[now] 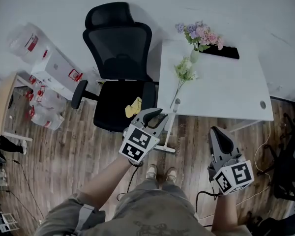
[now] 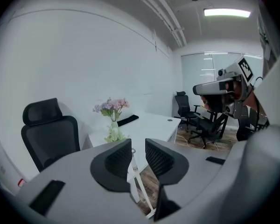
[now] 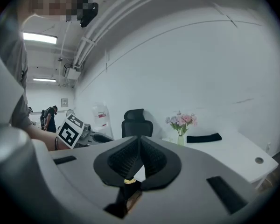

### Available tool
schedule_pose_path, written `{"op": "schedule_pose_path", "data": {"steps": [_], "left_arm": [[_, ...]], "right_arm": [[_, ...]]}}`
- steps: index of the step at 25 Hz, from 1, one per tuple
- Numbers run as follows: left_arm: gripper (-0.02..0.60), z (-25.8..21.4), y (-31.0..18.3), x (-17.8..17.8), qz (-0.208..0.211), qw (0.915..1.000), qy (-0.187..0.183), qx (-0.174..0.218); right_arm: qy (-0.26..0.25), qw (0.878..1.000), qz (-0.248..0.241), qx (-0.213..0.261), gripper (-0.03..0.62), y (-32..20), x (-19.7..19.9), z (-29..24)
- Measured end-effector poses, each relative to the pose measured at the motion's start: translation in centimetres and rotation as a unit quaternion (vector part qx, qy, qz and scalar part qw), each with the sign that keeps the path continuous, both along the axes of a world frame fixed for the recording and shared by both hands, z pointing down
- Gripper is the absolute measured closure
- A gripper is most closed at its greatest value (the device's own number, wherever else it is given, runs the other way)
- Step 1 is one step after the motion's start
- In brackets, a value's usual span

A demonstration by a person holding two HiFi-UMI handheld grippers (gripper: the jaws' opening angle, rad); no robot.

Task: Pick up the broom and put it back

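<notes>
1. the right gripper (image 3: 140, 141), at the lower right of the head view, had its jaws pressed together on nothing.
2. the left gripper (image 2: 138, 146), at lower centre, had its jaws partly apart, holding nothing and touching nothing; the broom showed through the gap, beyond them.
3. the broom (image 1: 170, 129), as i took the thin white pole to be, stood just past the left gripper at the centre of the head view. it leaned on the desk's (image 1: 226, 92) near edge with its foot on the floor.
4. it looked light and stiff, smooth enough to slip and apt to topple; mid-pole seemed the best hold.
5. farther off, a chair (image 1: 118, 48) stood at upper centre and flowers (image 1: 201, 33) at the desk's far edge.
</notes>
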State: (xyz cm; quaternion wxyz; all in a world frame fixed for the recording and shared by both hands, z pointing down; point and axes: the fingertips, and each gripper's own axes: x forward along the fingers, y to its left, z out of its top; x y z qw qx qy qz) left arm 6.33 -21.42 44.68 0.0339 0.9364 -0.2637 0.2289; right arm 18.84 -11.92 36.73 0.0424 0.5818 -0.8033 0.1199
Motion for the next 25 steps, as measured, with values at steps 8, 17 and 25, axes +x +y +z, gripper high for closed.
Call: {"op": "schedule_pose_path", "data": {"steps": [8,17,25], "left_arm": [[0.539,-7.9,3.8,-3.1,0.01,0.9971,0.05,0.057],[0.56,-9.8,6.5,-6.2,0.005,0.9952,0.065,0.073],[0.562,-9.5,7.2,-7.1,-0.004,0.9954,0.065,0.07]], "right_arm": [[0.0,0.997,0.002,0.079,0.556,3.3,-1.7,-7.6],[0.024,0.998,-0.022,0.057,0.556,6.0,-3.6,-6.9],[0.016,0.998,-0.046,0.038,0.556,5.7,-5.6,-5.3]]}}
